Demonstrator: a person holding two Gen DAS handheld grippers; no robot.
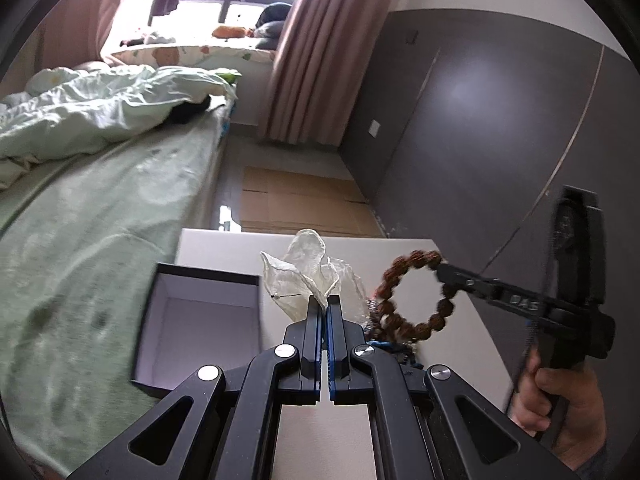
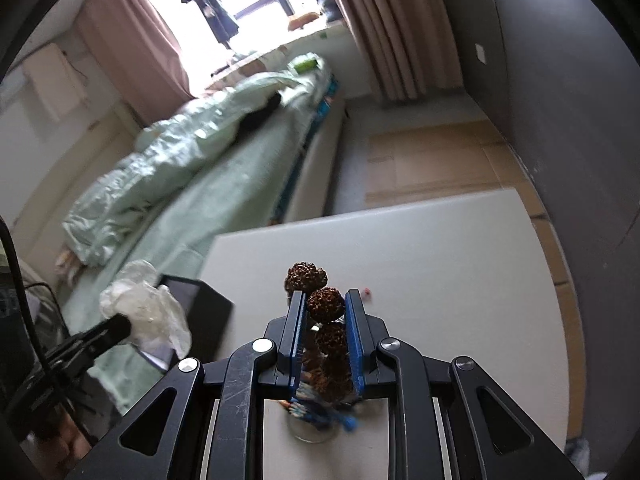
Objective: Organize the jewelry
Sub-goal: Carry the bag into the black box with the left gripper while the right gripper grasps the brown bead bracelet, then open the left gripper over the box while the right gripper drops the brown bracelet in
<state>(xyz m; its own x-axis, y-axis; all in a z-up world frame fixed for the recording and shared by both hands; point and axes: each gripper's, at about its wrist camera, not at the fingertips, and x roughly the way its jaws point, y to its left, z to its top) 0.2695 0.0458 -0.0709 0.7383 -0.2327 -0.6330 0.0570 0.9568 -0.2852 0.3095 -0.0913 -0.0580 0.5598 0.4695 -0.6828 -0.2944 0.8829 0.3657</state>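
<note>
- Two hand-held grippers in view, each w/ something clamped.
- Left hand-held gripper (image 1: 325,304): jaws fully closed, pinching the bottom edge of a sheer white organza pouch (image 1: 306,276); pouch stands up just past the tips, mouth upward.
- Right hand-held gripper (image 2: 325,304): jaws narrow, pressed onto one bead of a brown rough-bead bracelet (image 2: 325,305); no gap at the pads.
- In left wrist view the bracelet (image 1: 412,292) hangs as a loop from the right gripper's tips, just right of the pouch, above the counter (image 1: 224,248).
- Blue tassel/cord bits (image 2: 320,412) sit under the right gripper, below the hanging beads; blurred, can't tell more.
- Open dark box (image 1: 200,320) w/ pale lining on the counter, left of the left gripper & beside the pouch.
- A hand (image 1: 560,408) grips the right gripper's handle, lower right of left view.
- Bed (image 1: 100,200) w/ green sheet beyond the box, left side.
</note>
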